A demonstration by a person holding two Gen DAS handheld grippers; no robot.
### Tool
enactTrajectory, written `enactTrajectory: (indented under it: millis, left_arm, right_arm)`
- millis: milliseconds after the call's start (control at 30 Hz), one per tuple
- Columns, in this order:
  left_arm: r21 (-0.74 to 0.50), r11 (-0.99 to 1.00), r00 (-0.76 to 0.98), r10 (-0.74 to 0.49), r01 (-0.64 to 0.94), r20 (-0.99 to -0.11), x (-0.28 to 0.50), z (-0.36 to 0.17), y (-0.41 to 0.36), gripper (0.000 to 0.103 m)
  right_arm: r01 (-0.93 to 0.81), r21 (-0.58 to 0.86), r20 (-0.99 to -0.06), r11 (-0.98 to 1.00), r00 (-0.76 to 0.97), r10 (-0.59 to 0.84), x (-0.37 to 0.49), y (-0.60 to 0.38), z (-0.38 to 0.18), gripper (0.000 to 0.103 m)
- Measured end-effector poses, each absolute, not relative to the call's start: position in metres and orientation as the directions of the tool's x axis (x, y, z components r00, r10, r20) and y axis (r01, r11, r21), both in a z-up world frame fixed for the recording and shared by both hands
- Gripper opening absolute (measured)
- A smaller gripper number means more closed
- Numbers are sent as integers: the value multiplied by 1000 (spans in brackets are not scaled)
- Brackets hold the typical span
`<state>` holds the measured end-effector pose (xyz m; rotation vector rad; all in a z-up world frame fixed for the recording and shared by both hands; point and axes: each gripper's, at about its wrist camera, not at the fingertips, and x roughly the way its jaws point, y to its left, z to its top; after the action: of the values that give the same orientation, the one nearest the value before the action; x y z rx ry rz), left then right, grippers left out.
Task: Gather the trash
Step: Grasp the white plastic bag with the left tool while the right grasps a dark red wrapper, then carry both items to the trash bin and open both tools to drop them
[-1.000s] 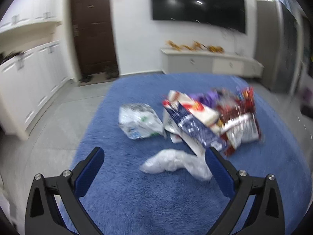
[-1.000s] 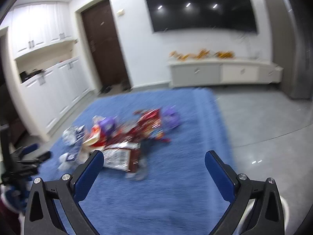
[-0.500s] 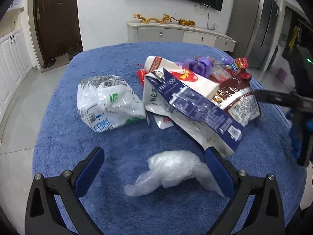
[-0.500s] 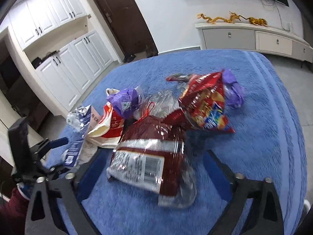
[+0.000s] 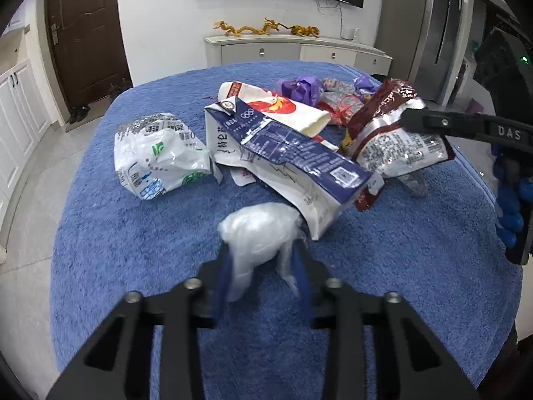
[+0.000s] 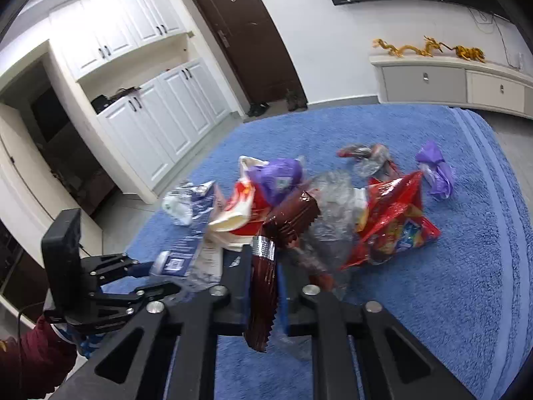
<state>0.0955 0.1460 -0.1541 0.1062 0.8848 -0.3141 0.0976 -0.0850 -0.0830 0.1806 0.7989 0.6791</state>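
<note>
Trash lies heaped on a blue plush surface (image 5: 133, 250). My left gripper (image 5: 261, 250) is closing, and its pads press on a crumpled clear plastic bag (image 5: 260, 230) at the near side of the heap. My right gripper (image 6: 263, 266) is also closing, pinching the serrated end of a dark red snack bag (image 6: 289, 216), which also shows tilted up in the left wrist view (image 5: 393, 133). Loose in the heap are a white-and-green bag (image 5: 156, 156), a blue-and-white bag (image 5: 289, 153), a red foil bag (image 6: 396, 220) and purple wrappers (image 5: 299, 88).
A low white cabinet (image 5: 293, 50) with gold dragon figures stands behind the heap under a wall screen. A dark door (image 5: 86, 33) and white cupboards (image 6: 160, 110) line the left side. A dark red sleeve (image 6: 40, 360) holds the left gripper.
Both grippers came down onto the heap and went from wide open to closed: the left around the clear bag, the right on the dark red snack bag, whose end has lifted.
</note>
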Motion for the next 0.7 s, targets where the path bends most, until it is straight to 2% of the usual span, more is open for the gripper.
enactTrajectory:
  millis: [233, 400, 567, 700]
  left_arm:
    - [-68, 960, 633, -231, 272, -739, 62, -132, 158, 20]
    - [-79, 951, 663, -265, 297, -700, 38, -106, 148, 18]
    - [-61, 917, 661, -328, 394, -674, 33, -81, 96, 18]
    - [-54, 862, 620, -404, 504, -673, 41, -72, 28, 18]
  right_arm:
    - [-549, 387, -537, 741, 519, 665, 60, -91, -57, 11]
    - [-546, 410, -476, 731, 556, 681, 31, -117, -41, 11]
    - [-495, 416, -417, 763, 641, 644, -3, -171, -24, 11]
    - [-378, 411, -409, 829, 737, 539, -27, -235, -22, 11]
